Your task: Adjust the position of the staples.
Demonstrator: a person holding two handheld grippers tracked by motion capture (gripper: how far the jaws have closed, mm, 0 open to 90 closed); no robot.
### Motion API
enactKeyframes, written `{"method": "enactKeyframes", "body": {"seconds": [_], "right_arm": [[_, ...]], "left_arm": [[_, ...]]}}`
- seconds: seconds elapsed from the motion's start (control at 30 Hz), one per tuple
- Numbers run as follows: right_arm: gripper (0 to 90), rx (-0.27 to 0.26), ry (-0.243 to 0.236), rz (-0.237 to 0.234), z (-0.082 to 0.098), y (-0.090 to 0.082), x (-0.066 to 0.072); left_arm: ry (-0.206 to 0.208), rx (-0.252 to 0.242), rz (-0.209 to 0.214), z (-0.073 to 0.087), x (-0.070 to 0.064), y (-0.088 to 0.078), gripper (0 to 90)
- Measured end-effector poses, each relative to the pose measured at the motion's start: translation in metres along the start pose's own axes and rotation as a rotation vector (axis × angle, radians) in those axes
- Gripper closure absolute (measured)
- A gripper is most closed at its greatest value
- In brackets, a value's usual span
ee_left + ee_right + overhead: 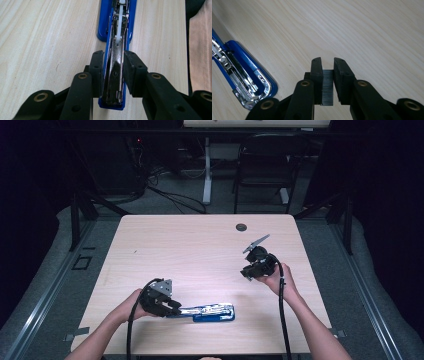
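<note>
A blue stapler (210, 313) lies opened flat at the lower middle of the high view, its shiny chrome magazine bared on the pale wood-grain table (200, 250). The left gripper (113, 72) clamps the stapler's rear end between its matte black jaws. The right gripper (327, 82), held up at centre right of the high view and angled down toward the table, pinches a grey ribbed strip of staples (327, 87).
</note>
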State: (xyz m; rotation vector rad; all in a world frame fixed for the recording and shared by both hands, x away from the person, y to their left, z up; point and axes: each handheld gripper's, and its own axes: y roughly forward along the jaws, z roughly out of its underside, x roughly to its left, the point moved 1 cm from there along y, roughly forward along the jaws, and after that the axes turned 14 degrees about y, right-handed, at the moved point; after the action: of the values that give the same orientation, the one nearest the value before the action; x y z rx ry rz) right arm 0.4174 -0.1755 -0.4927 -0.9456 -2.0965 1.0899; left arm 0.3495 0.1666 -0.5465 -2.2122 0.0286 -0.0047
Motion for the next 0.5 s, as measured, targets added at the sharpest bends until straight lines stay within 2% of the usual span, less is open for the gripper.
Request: {"method": "enactKeyframes", "body": {"seconds": [0.13, 0.23, 0.27, 0.3, 0.33, 0.43, 0.5], "right_arm": [[78.8, 0.008, -0.045, -0.023, -0.006, 0.006, 0.014], [78.8, 0.004, -0.054, -0.047, -0.011, 0.008, 0.020], [78.8, -0.002, -0.053, -0.056, -0.012, 0.009, 0.022], [78.8, -0.002, -0.053, -0.056, -0.012, 0.009, 0.022], [78.8, 0.008, -0.067, -0.054, -0.014, 0.010, 0.024], [78.8, 0.007, -0.097, -0.073, -0.018, 0.011, 0.033], [78.8, 0.005, -0.099, -0.075, -0.018, 0.011, 0.034]], "left_arm": [[0.000, 0.002, 0.001, 0.000, 0.001, 0.000, 70.0], [-0.003, -0.003, 0.003, 0.000, 0.001, 0.000, 69.9], [0.003, 0.018, -0.011, 0.000, 0.001, -0.001, 69.9], [0.003, 0.018, -0.011, 0.000, 0.001, -0.001, 70.0], [0.001, -0.003, 0.006, 0.000, 0.001, 0.000, 70.0], [-0.001, -0.001, -0.001, 0.000, 0.000, 0.000, 70.0], [-0.001, -0.001, -0.003, 0.000, 0.000, 0.000, 69.9]]}}
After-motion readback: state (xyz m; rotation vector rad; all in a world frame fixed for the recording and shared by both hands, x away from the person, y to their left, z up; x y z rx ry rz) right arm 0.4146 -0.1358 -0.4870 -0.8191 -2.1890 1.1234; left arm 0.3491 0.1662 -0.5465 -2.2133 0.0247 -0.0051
